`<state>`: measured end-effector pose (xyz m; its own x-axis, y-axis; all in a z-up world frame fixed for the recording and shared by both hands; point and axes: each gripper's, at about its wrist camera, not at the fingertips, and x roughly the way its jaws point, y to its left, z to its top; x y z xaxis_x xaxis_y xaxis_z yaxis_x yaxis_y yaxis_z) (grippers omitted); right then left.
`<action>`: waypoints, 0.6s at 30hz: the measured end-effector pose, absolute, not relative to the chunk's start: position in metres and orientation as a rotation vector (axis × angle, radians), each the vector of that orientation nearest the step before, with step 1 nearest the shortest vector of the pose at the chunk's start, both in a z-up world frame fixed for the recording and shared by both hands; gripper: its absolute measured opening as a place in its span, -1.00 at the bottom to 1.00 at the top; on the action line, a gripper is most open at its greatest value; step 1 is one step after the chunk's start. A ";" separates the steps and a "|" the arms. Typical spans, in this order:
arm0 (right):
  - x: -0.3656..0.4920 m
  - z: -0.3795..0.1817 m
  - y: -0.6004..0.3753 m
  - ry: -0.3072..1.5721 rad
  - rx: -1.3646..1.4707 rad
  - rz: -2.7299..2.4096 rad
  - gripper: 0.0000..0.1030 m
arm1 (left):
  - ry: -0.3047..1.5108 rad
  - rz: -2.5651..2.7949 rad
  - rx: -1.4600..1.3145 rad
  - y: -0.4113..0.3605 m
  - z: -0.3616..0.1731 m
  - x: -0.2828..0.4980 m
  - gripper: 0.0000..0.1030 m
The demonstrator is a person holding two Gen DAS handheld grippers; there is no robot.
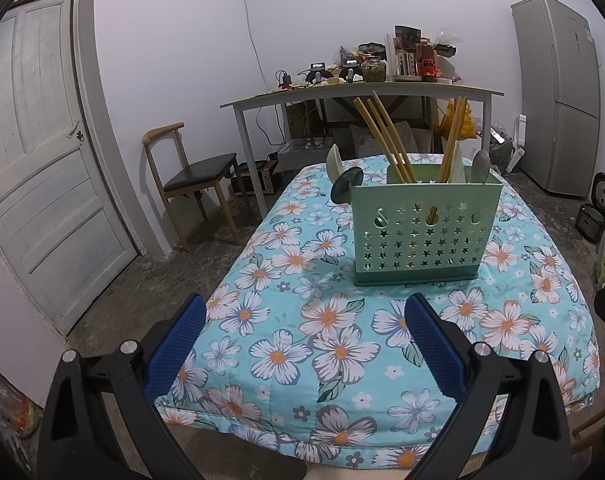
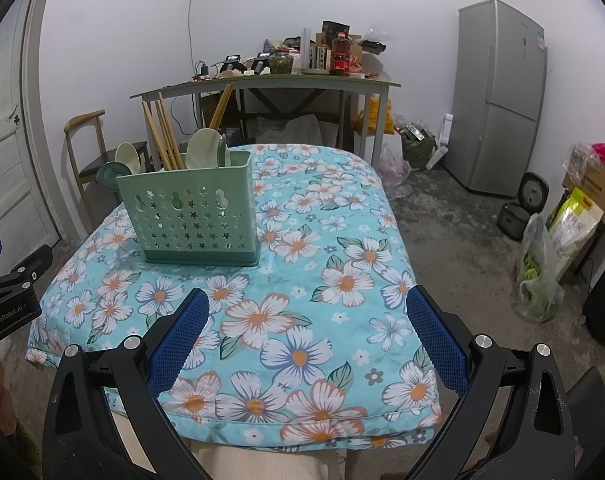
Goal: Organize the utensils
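Left gripper [image 1: 304,344] hovering low over the near end of the quilt [image 1: 286,336], jaws spread wide, nothing between the blue pads [image 1: 178,350]. Holder [image 1: 422,230] standing upright ahead and slightly right of this gripper, well apart from the fingertips, resting on the quilt. Chopsticks [image 1: 382,136] leaning out of the holder's left part, a second bundle [image 1: 454,136] rising from the right part. Pale spoon [image 1: 460,162] and grey spoon [image 1: 481,166] poking up at the right end. Another pale spoon [image 1: 334,162] and a dark green ladle [image 1: 344,188] showing just past the holder's left edge; inside or behind, cannot tell.

Right gripper [image 2: 306,342] likewise hanging over the quilt's near edge [image 2: 302,360], jaws wide apart, pads [image 2: 180,344] holding nothing. Holder [image 2: 192,216] sitting ahead and to the left of this gripper, well apart, upright. Chopsticks [image 2: 162,136] slanting up from its left side, pale spoons [image 2: 204,148] crowding the right. Part of the left gripper [image 2: 10,280] showing at the left border.

Farther out: chair [image 1: 190,172] left of the quilt, door [image 1: 34,152] beyond it, cluttered table [image 1: 362,94] against the back wall, fridge [image 1: 558,92] at right, rice cooker [image 2: 520,208] on the floor.
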<state>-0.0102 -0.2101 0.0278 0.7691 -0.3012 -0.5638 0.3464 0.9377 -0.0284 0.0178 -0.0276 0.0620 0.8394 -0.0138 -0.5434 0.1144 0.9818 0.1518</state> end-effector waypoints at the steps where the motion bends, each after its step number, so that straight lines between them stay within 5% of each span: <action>1: -0.010 0.028 -0.210 0.598 0.079 -0.352 0.85 | 0.571 -0.067 0.182 -0.027 0.062 0.018 0.89; 18: -0.010 0.027 -0.211 0.598 0.079 -0.350 0.85 | 0.572 -0.068 0.180 -0.027 0.062 0.019 0.89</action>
<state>-0.0105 -0.2105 0.0269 0.7692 -0.2997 -0.5643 0.3452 0.9381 -0.0276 0.0186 -0.0273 0.0620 0.8393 -0.0139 -0.5435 0.1135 0.9821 0.1502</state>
